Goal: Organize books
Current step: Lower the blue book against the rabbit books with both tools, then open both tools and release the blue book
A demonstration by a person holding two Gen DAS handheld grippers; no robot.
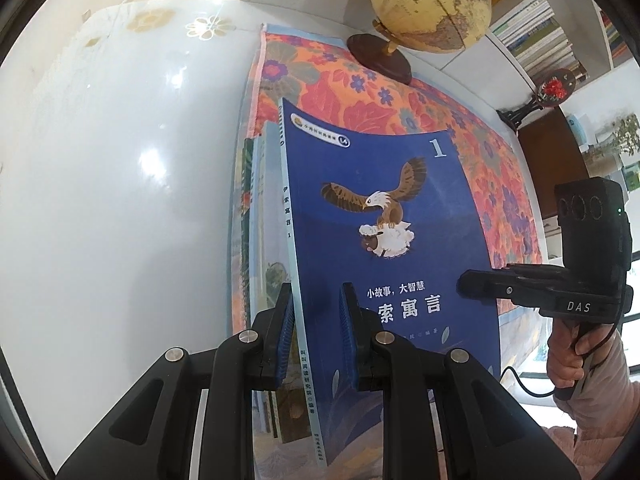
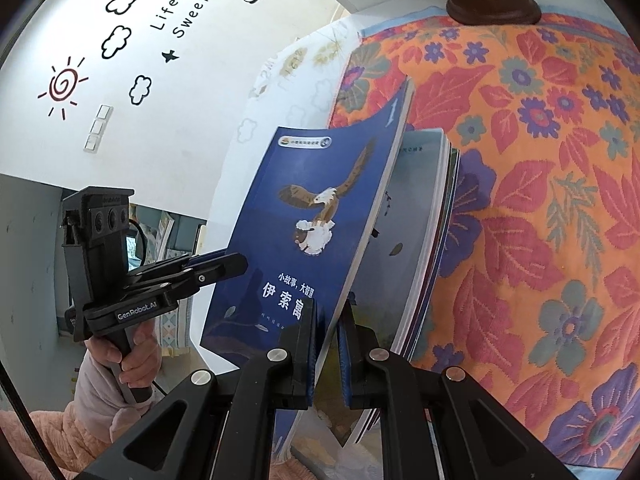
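Note:
A thin blue book [image 1: 380,216] with an eagle and a sheep on its cover is held tilted above a stack of books [image 1: 256,240] on the flowered cloth. My left gripper [image 1: 316,336] straddles its spine edge, jaws apart with a gap on the right side. My right gripper [image 2: 326,344] straddles the opposite long edge of the blue book [image 2: 308,220], jaws narrow around it. The stack [image 2: 424,240] lies under the book. Each gripper shows in the other's view, the right one [image 1: 472,286] at the book's right edge, the left one [image 2: 236,262] at its left edge.
An orange flowered cloth [image 2: 540,200] covers the white table [image 1: 120,180]. A globe on a dark wooden base [image 1: 428,4] stands at the cloth's far edge. Bookshelves [image 1: 536,36] stand behind it. A wall with stickers [image 2: 120,60] is at left.

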